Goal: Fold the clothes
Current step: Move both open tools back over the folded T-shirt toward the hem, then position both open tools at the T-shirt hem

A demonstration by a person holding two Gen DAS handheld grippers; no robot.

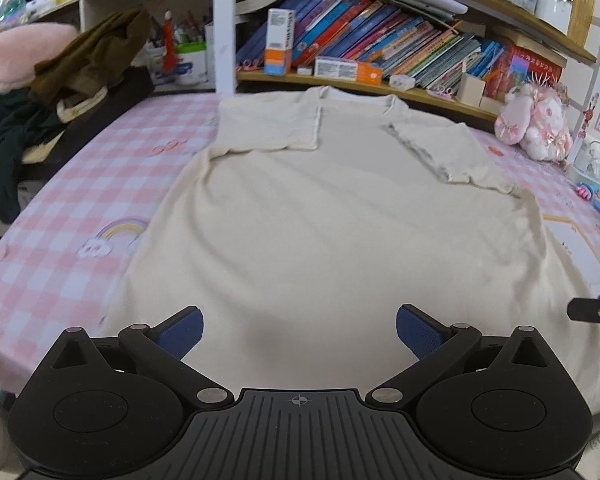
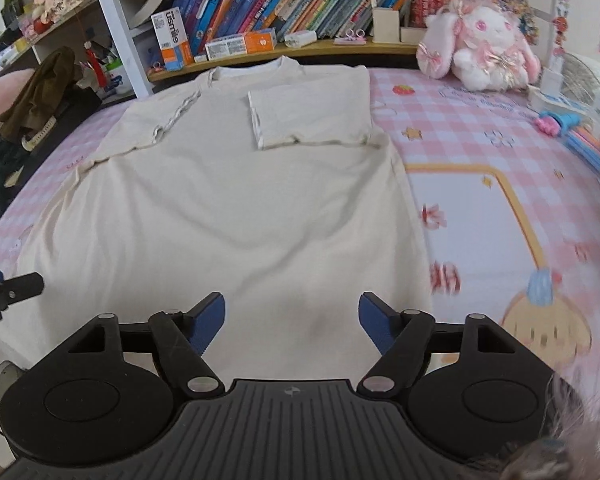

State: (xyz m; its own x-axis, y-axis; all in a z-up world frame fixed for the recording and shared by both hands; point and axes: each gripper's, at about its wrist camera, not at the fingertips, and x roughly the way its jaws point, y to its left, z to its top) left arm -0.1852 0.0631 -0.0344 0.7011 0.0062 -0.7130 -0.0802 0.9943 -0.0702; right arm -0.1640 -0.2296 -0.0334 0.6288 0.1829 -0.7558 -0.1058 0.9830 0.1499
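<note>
One cream T-shirt (image 1: 332,216) lies flat on the pink checked bed sheet (image 1: 80,184), collar toward the bookshelf (image 1: 380,52), both sleeves folded inward over the chest. A pink plush rabbit (image 2: 480,48) sits at the far right corner; dark clothes (image 1: 88,60) are heaped at the left. The left hand-held gripper (image 1: 300,336) and right hand-held gripper (image 2: 292,320) hover over the hem edge (jaws wide apart, holding nothing).
</note>
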